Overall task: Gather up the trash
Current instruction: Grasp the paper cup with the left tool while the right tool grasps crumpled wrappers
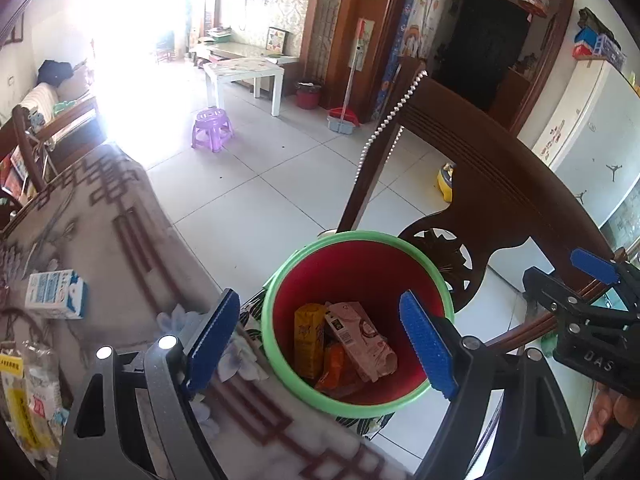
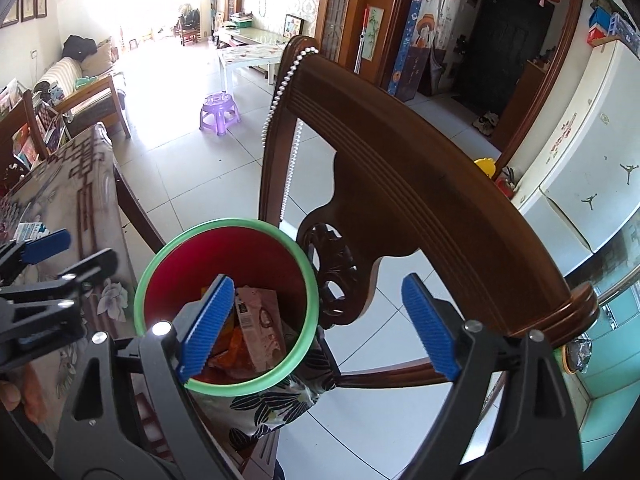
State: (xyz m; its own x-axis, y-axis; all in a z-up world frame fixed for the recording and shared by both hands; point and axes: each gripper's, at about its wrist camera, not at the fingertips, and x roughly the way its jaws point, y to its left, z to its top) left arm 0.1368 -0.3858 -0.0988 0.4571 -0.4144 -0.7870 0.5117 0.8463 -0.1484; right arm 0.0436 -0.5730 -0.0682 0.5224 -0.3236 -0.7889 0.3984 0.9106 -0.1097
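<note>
Both my tongs, left gripper [image 1: 324, 344] and right gripper [image 2: 316, 324], gape empty above the green-rimmed red plastic bin [image 1: 280, 344], where pink and yellow cartons [image 1: 360, 340] already lie. I judge swinging back could clip the carved wooden chair [image 2: 400, 168]. A blue-white carton [image 1: 56, 294] waits on the patterned tablecloth [image 1: 120, 248]; bright tiled floor [image 1: 248, 184] beyond.

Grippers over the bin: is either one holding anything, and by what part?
Nothing is held. The left gripper and the right gripper are both open and empty above the red bin, with trash inside.
</note>
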